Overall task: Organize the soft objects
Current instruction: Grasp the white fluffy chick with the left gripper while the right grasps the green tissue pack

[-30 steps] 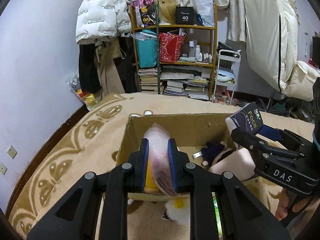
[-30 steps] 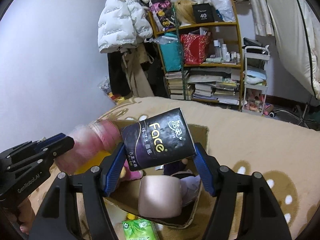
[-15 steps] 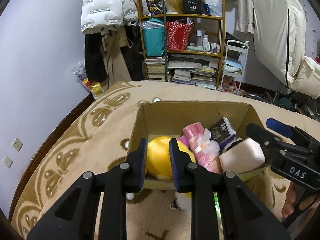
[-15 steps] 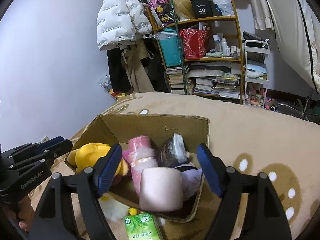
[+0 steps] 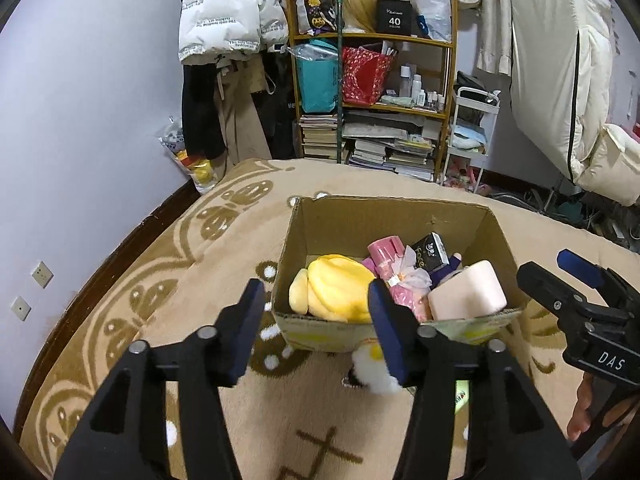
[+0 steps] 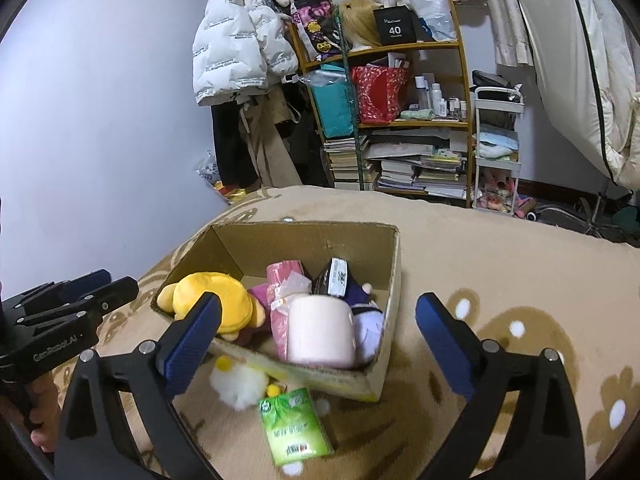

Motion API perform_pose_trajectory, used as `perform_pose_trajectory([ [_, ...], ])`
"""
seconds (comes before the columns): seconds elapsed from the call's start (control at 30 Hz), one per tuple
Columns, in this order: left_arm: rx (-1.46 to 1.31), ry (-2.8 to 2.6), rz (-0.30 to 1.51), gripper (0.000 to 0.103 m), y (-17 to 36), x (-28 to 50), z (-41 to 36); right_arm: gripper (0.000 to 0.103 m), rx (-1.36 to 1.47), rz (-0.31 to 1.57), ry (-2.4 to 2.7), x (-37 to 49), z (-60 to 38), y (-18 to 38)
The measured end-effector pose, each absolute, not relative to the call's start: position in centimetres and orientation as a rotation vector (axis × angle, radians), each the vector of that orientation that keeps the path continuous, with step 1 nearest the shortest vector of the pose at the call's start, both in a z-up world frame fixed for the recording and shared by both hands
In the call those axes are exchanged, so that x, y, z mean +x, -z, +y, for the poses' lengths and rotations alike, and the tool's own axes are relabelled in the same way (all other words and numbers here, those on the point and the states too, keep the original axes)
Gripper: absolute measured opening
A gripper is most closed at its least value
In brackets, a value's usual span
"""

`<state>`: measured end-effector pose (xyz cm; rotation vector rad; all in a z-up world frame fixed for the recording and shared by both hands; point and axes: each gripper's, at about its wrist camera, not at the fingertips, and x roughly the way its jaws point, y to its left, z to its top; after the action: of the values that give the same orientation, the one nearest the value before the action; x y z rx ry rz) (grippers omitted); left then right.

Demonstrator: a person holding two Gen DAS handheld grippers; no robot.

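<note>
- The left claw [image 5: 316,322] hangs just in front of the cardboard box [image 5: 400,210], its jaws parted and nothing between them; they have just been opening.
- The right claw [image 6: 318,330] is spread wide and empty too, also just opened, and sits at the near side of the box.
- The box stands on a tan carpet [image 5: 132,280] patterned in brown, open at the top.
- Inside, at the left end, lies a yellow plush toy [image 5: 332,286].
- Beside it, toward the middle, is a pink wrapped bundle [image 5: 394,276], and against that leans a black tissue pack [image 5: 432,254] with pale lettering.
- A pale pink roll [image 6: 320,330] lies at the near right corner, touching the bundle.
- A purple plush toy [image 6: 366,326] is tucked behind the roll, against the right wall of the box.
- Outside, on the carpet just before the box, lie a white fluffy toy [image 6: 240,386] and a green tissue pack [image 6: 294,426], close together.
- A hand [image 5: 582,410] grips the handle of the right claw at the edge of the left view.
</note>
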<state>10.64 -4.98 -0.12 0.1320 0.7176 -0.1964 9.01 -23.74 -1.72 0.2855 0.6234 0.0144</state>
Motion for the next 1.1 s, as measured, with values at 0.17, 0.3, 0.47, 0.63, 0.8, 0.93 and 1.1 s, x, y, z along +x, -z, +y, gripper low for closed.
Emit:
perform_pose_trajectory([
  [0.17,0.131,0.206,0.734,0.070,-0.3,9.3,-4.5,0.102,0.298,0.629,0.002,7.3,-23.8,1.4],
  [0.3,0.141,0.216,0.731,0.081,-0.6,8.2,-4.3,0.102,0.304,0.638,0.010,6.6,-23.6,1.4],
  [0.47,0.161,0.218,0.736,0.092,-0.6,7.2,-4.3,0.102,0.297,0.660,0.011,5.4,-23.0,1.9],
  [0.63,0.145,0.218,0.769,0.095,-0.2,7.2,-4.0,0.103,0.278,0.695,0.009,5.0,-22.3,2.8],
  [0.8,0.173,0.229,0.817,0.098,0.8,7.9,-4.2,0.103,0.268,0.731,0.007,5.1,-21.8,4.1],
  [0.93,0.181,0.246,0.855,0.098,1.9,8.6,-4.5,0.103,0.269,0.781,0.005,5.9,-21.4,5.8],
  [1.1,0.172,0.260,0.918,0.098,3.8,10.1,-4.8,0.103,0.243,0.831,0.003,7.0,-20.8,7.5],
])
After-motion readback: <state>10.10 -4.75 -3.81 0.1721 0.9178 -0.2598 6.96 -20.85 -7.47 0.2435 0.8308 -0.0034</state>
